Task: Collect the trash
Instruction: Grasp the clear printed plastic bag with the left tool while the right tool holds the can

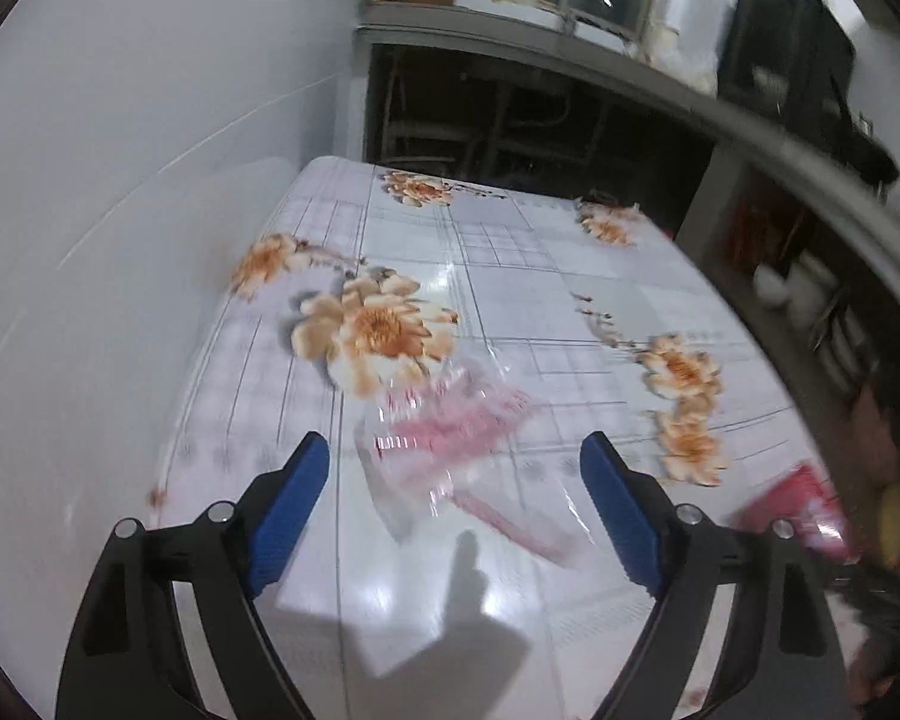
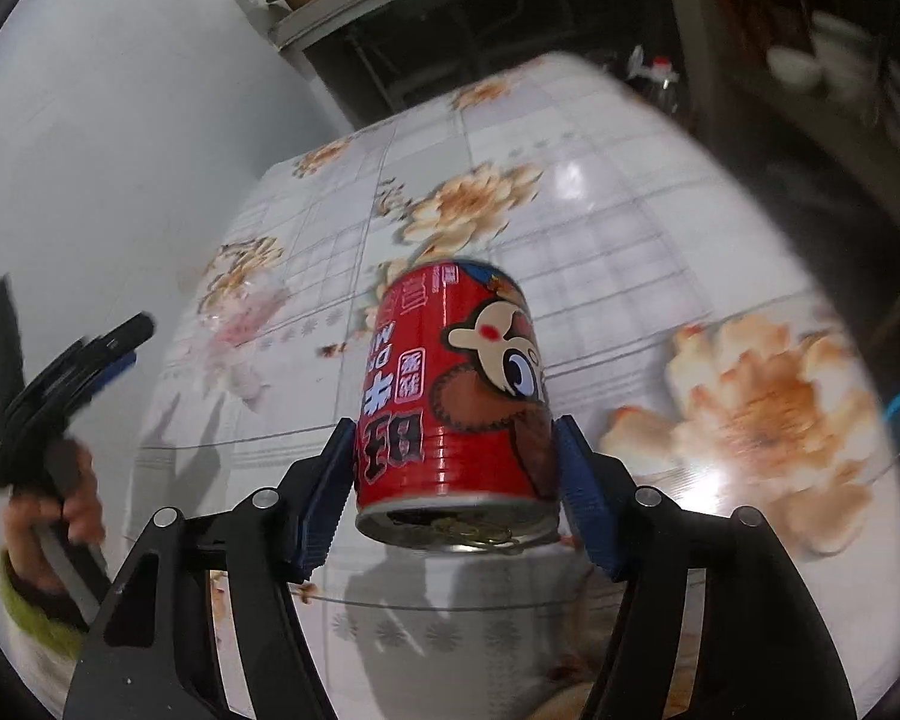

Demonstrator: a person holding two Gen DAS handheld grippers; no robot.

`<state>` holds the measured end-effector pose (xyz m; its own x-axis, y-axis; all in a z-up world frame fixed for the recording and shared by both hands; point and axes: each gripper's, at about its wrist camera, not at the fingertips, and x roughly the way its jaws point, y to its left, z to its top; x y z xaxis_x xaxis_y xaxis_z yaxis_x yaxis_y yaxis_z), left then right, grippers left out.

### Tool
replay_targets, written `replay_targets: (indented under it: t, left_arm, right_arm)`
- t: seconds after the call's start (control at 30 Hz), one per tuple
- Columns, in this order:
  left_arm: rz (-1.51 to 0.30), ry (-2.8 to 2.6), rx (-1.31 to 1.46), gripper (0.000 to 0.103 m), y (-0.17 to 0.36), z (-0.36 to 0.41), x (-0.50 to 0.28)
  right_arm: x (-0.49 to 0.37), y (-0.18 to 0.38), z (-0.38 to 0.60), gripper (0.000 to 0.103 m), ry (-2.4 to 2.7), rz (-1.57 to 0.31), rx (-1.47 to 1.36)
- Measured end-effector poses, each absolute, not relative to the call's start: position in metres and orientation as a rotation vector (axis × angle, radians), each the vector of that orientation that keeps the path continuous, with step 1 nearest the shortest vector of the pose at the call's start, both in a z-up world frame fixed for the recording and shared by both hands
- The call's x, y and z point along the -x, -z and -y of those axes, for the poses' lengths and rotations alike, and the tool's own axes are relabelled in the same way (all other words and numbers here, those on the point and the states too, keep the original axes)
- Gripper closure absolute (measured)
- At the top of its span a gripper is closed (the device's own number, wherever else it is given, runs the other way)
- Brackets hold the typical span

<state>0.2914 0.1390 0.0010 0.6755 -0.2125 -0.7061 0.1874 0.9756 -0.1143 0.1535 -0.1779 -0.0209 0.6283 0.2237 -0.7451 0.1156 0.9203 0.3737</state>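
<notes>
A floral table [image 1: 510,276] is seen, its far and left edges beside a white wall, its right side cut off. One blurred clear wrapper [image 1: 450,438] lies ahead of the left gripper [image 1: 455,480], whose jaws are spread apart. One red can [image 2: 456,402] is clamped, lifted, by the right gripper [image 2: 456,480].

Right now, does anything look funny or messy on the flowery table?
Yes. The right claw grips a red cartoon drink can upside down, its opened pull-tab end facing down. A crumpled clear plastic wrapper with pink print lies loose on the flowered tablecloth, ahead of the open left claw.
</notes>
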Motion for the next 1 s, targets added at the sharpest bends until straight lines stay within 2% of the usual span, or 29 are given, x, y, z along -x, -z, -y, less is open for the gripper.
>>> replay_targets:
  t: [0.33,0.37,0.43,0.5,0.57,0.67,1.0]
  left_arm:
    - [-0.903,0.269,-0.212,0.020,0.043,-0.093,-0.325]
    - [-0.908,0.258,-0.207,0.023,0.045,-0.093,-0.330]
    - [-0.919,0.236,-0.194,0.034,0.051,-0.097,-0.336]
    - [-0.924,0.213,-0.202,0.054,0.058,-0.098,-0.340]
    - [-0.926,0.236,-0.170,0.081,0.060,-0.101,-0.338]
    - [-0.955,0.261,-0.141,0.092,0.058,-0.099,-0.323]
    - [-1.106,0.564,0.061,0.092,0.053,-0.079,-0.193]
  right_arm:
    - [-0.137,-0.008,0.185,0.041,0.005,-0.843,-0.245]
    - [-0.136,-0.007,0.185,0.041,0.007,-0.844,-0.237]
    - [-0.132,-0.004,0.184,0.041,0.009,-0.848,-0.222]
    - [-0.127,-0.003,0.184,0.041,0.015,-0.845,-0.200]
    - [-0.122,-0.003,0.180,0.041,0.015,-0.842,-0.175]
    - [-0.113,-0.003,0.180,0.041,0.008,-0.838,-0.167]
    - [-0.082,-0.003,0.184,0.041,-0.066,-0.828,-0.156]
